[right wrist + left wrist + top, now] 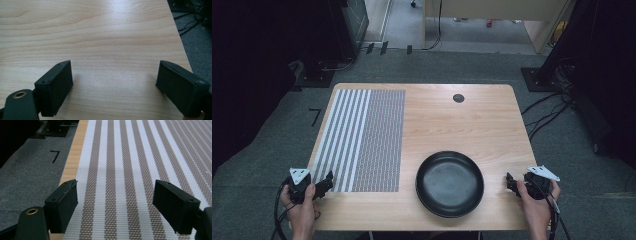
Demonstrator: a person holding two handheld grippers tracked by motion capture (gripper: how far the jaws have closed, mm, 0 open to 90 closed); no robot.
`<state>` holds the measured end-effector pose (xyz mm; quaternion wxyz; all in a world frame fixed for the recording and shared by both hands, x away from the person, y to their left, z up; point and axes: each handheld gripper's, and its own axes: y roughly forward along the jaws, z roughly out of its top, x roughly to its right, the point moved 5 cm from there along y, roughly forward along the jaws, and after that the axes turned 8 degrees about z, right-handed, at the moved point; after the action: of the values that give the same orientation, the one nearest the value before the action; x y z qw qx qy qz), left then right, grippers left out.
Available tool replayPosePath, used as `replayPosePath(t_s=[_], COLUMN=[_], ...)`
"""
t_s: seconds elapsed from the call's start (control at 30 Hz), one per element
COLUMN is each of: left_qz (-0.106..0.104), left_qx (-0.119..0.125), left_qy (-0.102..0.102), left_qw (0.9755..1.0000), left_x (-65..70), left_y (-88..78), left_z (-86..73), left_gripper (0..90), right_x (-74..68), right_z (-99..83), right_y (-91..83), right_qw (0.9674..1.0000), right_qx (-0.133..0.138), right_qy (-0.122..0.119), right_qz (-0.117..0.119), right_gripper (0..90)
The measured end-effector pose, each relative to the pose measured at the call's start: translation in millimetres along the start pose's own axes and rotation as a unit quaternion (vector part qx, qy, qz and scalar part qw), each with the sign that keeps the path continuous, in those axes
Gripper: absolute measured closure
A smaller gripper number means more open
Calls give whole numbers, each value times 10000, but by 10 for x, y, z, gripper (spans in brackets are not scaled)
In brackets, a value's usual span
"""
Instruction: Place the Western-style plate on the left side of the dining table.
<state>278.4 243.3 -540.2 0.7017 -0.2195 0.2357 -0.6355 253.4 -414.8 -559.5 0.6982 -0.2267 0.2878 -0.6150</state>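
Note:
A black round dish [449, 183] sits near the front edge of the wooden table [472, 125]. A striped woven placemat [362, 140] covers the table's left part. My left gripper [326, 182] is held at the mat's front left corner, jaws wide apart with nothing between them; in the left gripper view the gripper [115, 202] hovers over the mat's brown and white stripes [125, 157]. My right gripper [511, 183] is held at the table's front right edge, to the right of the dish. Its jaws stand open over bare wood [105, 37], as the right gripper [115, 85] view shows.
A small dark round cap [458, 98] lies flush in the tabletop at the back. Grey carpet [272, 145] surrounds the table, with cables [547, 112] on the floor at the right and dark stands at the back left.

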Motion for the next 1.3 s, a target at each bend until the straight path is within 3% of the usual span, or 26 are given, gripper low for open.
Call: replayPosePath(t_s=[0.1,0.17,0.2,0.27,0.3,0.33,0.63,0.87,1.0,1.1,1.3], left_qz=[-13,-90,-90,-182,-182,-329,-521,-681,-922,-1115,-1305], left_qx=[38,65,65,70,70,120,258,287,288,268,279], left_qy=[-25,-114,-114,50,50,90,38,146,447,491,671], left_qw=[10000,9999,9999,9998,9998,9993,9983,9972,9943,9922,9888], left_x=[41,165,165,365,365,486,783,1030,1297,1429,1623], left_y=[-14,-39,-39,-57,-57,-85,-122,-88,-78,-105,-166], left_z=[20,48,48,108,108,176,377,463,463,452,418], left_gripper=[200,200,197,191,189,185,184,184,184,181,175], right_x=[-1,-1,-1,-1,-1,-1,-5,-6,-5,-5,-5], right_z=[-1,-1,-2,-1,-2,-2,-6,-6,-5,-5,-3], right_y=[0,-1,-1,-1,-1,-1,-4,-4,-4,-4,-4], right_qw=[10000,10000,10000,10000,10000,10000,10000,10000,10000,10000,10000], right_qx=[-1,-1,0,-2,-1,0,0,-1,0,0,2], right_qy=[2,2,1,3,1,1,4,8,8,7,9], right_qz=[-1,-2,-2,-1,-2,-1,-7,-8,-7,-5,-5], right_gripper=[126,126,127,126,127,127,127,127,127,128,131])
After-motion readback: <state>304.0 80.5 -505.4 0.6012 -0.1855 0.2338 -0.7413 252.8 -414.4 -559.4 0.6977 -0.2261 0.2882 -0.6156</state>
